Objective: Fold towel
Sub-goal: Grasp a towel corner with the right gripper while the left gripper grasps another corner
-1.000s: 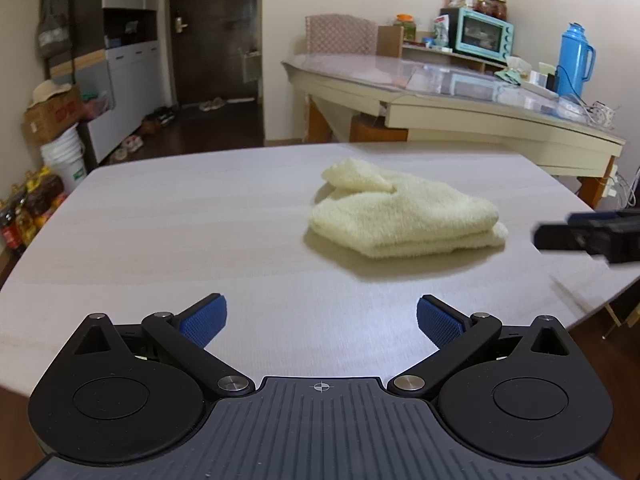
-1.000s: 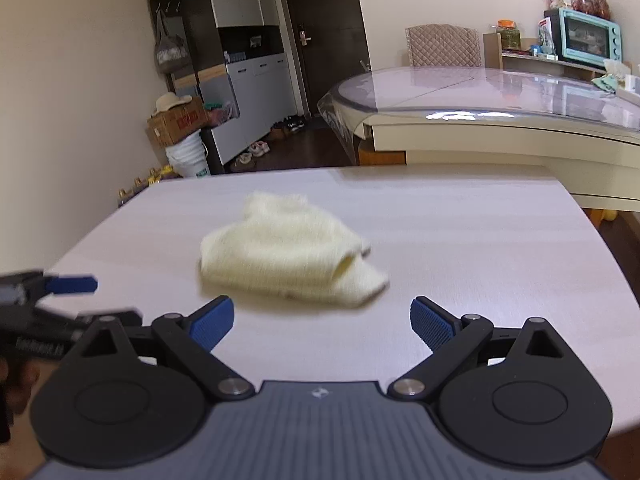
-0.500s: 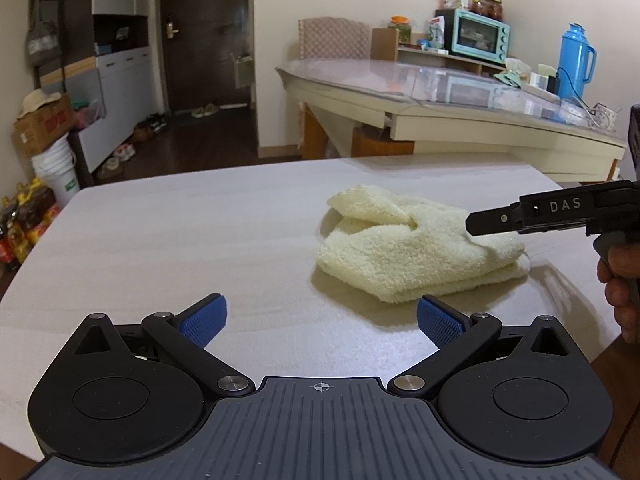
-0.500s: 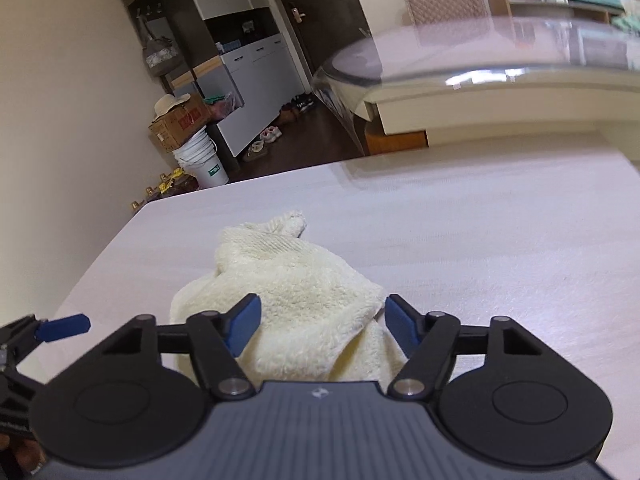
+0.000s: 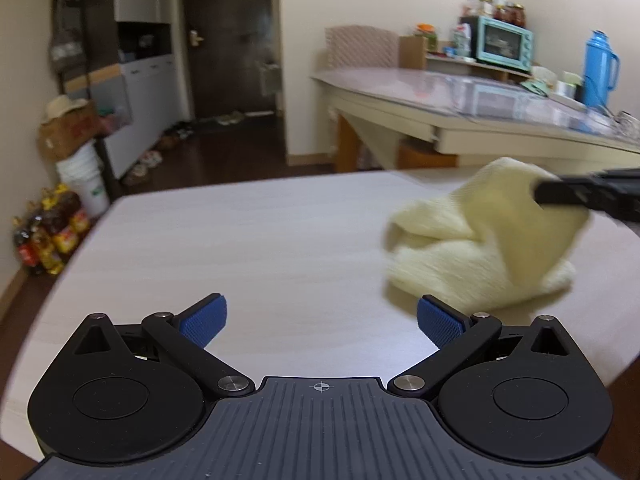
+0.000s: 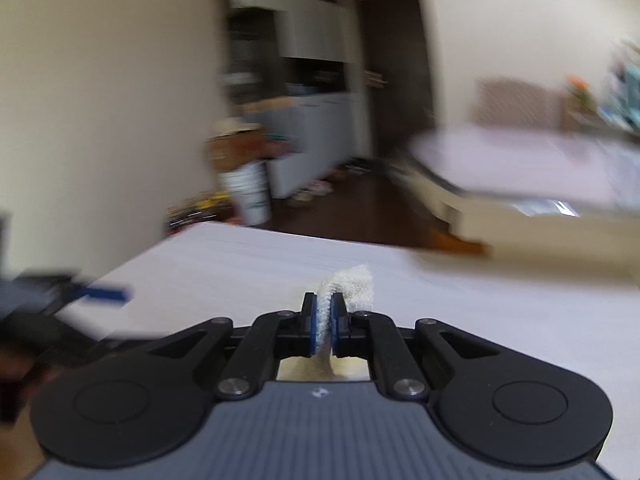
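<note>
Soft, even indoor light, fisheye bending at the edges, the right wrist view smeared with motion blur, the towel (image 5: 484,236) slightly blurred too.

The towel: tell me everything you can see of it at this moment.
The towel is pale yellow, thick, fluffy terry cloth, bunched in loose folds rather than spread flat. It sits at the right of the light wooden table, its lower folds resting on the tabletop. One edge is lifted, pinched between the blue pads of the right tool, which is shut on it; a strip of cloth pokes out past the pads. The left tool is open and clear of it. The picture is motion-blurred.
</note>
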`<control>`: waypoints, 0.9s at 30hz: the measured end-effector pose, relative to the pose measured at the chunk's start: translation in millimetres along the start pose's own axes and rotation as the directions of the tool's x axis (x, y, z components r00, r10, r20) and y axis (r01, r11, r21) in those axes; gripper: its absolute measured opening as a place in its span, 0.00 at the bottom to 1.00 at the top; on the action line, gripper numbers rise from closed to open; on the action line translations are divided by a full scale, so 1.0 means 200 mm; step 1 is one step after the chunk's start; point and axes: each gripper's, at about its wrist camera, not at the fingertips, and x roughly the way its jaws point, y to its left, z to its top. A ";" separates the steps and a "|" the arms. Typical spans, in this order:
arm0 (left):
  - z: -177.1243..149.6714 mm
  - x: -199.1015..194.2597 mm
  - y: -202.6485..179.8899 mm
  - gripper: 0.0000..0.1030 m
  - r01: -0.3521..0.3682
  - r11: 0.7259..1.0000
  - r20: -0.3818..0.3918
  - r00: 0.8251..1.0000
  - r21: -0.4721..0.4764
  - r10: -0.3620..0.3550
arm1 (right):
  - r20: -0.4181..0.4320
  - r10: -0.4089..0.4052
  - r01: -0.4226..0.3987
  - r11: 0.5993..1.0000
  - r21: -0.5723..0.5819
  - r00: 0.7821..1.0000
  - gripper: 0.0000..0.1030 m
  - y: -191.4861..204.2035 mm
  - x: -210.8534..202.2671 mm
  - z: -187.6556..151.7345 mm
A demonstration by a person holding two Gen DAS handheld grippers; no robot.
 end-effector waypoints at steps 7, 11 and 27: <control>0.02 -0.04 0.23 1.00 -0.076 0.995 0.009 0.997 -0.058 0.077 | -0.129 0.256 -0.274 0.949 -0.155 0.958 0.07 0.38 0.08 -0.13; 0.01 -0.03 0.27 1.00 -0.041 0.997 -0.007 0.999 -0.063 0.041 | -0.210 0.303 -0.345 0.915 -0.208 0.930 0.07 0.52 0.12 -0.21; 0.27 0.28 0.08 1.00 0.335 0.913 -0.081 0.942 0.234 -0.325 | -0.128 0.084 -0.099 0.989 -0.109 0.988 0.42 0.25 -0.18 -0.25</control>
